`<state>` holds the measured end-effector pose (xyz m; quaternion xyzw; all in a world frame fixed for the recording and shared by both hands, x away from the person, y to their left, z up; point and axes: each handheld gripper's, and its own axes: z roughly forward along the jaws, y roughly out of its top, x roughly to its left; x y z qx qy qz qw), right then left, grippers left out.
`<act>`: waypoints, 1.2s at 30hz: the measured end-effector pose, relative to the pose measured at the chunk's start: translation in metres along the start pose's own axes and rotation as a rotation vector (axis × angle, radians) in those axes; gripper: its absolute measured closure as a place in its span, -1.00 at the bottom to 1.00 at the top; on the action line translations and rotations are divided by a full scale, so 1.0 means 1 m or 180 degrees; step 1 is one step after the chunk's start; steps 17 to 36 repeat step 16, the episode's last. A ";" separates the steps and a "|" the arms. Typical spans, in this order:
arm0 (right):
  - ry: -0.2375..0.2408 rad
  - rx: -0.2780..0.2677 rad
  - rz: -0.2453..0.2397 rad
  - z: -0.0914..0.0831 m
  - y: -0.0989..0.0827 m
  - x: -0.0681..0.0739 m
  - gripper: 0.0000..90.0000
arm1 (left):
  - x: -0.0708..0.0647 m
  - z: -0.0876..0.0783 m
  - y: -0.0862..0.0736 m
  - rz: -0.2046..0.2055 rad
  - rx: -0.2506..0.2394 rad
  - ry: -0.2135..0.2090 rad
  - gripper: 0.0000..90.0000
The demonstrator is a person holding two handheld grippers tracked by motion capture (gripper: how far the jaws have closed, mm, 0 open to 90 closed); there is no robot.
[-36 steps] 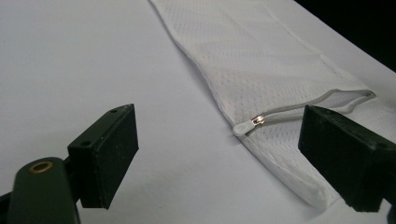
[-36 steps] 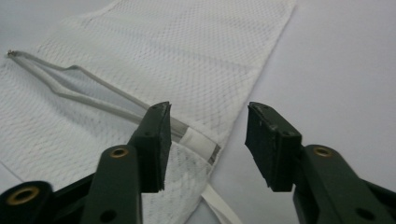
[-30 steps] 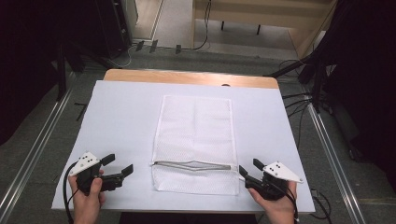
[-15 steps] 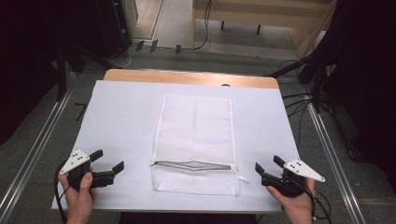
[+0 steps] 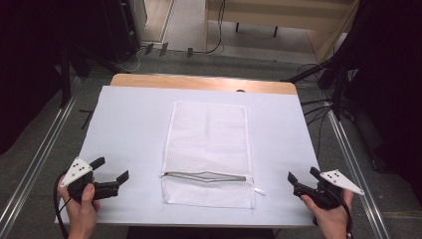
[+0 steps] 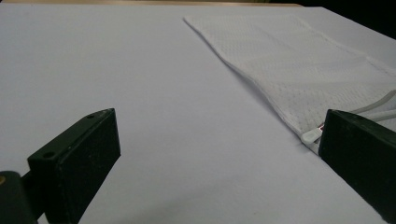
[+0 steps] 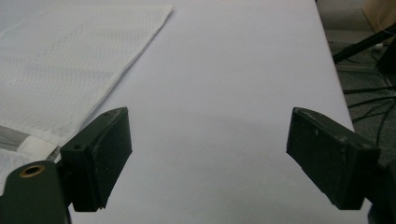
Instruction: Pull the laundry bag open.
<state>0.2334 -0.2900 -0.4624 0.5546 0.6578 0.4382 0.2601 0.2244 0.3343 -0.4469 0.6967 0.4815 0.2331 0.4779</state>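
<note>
Count on the table (image 5: 134,124): one white mesh bag (image 5: 209,139), flat, with one zipper (image 5: 206,175) across it and one pull tab (image 5: 259,190) at the zipper's end. Two grippers: left gripper (image 5: 110,172), right gripper (image 5: 302,175), each with two black jaws and one grey three-cornered plate. Two hands. One white table cover.

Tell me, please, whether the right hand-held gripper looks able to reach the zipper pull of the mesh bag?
Probably yes: the right hand-held gripper is open, and only bare table lies between it and the zipper pull.
</note>
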 end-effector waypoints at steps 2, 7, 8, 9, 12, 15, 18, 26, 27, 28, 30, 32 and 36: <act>-0.0043 0.0022 0.0002 0.000 -0.001 0.000 -0.68 | 0.000 0.001 0.000 -0.0021 0.0005 0.0017 -1.00; -0.0083 0.0029 -0.0024 0.001 -0.001 -0.001 -0.68 | 0.000 0.003 -0.001 -0.0028 0.0050 0.0018 -1.00; -0.0079 0.0034 -0.0010 0.001 -0.001 -0.001 -0.68 | 0.000 0.004 -0.001 -0.0027 0.0064 0.0025 -1.00; -0.0076 0.0035 -0.0003 0.001 -0.002 -0.001 -0.68 | 0.001 0.004 -0.001 -0.0037 0.0080 0.0024 -1.00; -0.0094 0.0040 -0.0014 0.001 -0.002 -0.001 -0.68 | 0.001 0.006 -0.001 -0.0045 0.0095 0.0034 -1.00; -0.0104 0.0036 -0.0005 0.000 -0.002 -0.002 -0.68 | 0.001 0.007 -0.001 -0.0032 0.0129 0.0039 -1.00; -0.0106 0.0034 -0.0008 0.001 -0.002 -0.002 -0.68 | 0.001 0.008 -0.001 -0.0018 0.0134 0.0054 -1.00; -0.0106 0.0034 -0.0008 0.001 -0.002 -0.002 -0.68 | 0.001 0.008 -0.001 -0.0018 0.0134 0.0054 -1.00; -0.0106 0.0034 -0.0008 0.001 -0.002 -0.002 -0.68 | 0.001 0.008 -0.001 -0.0018 0.0134 0.0054 -1.00; -0.0106 0.0034 -0.0008 0.001 -0.002 -0.002 -0.68 | 0.001 0.008 -0.001 -0.0018 0.0134 0.0054 -1.00; -0.0106 0.0034 -0.0008 0.001 -0.002 -0.002 -0.68 | 0.001 0.008 -0.001 -0.0018 0.0134 0.0054 -1.00; -0.0106 0.0034 -0.0008 0.001 -0.002 -0.002 -0.68 | 0.001 0.008 -0.001 -0.0018 0.0134 0.0054 -1.00; -0.0106 0.0034 -0.0008 0.001 -0.002 -0.002 -0.68 | 0.001 0.008 -0.001 -0.0018 0.0134 0.0054 -1.00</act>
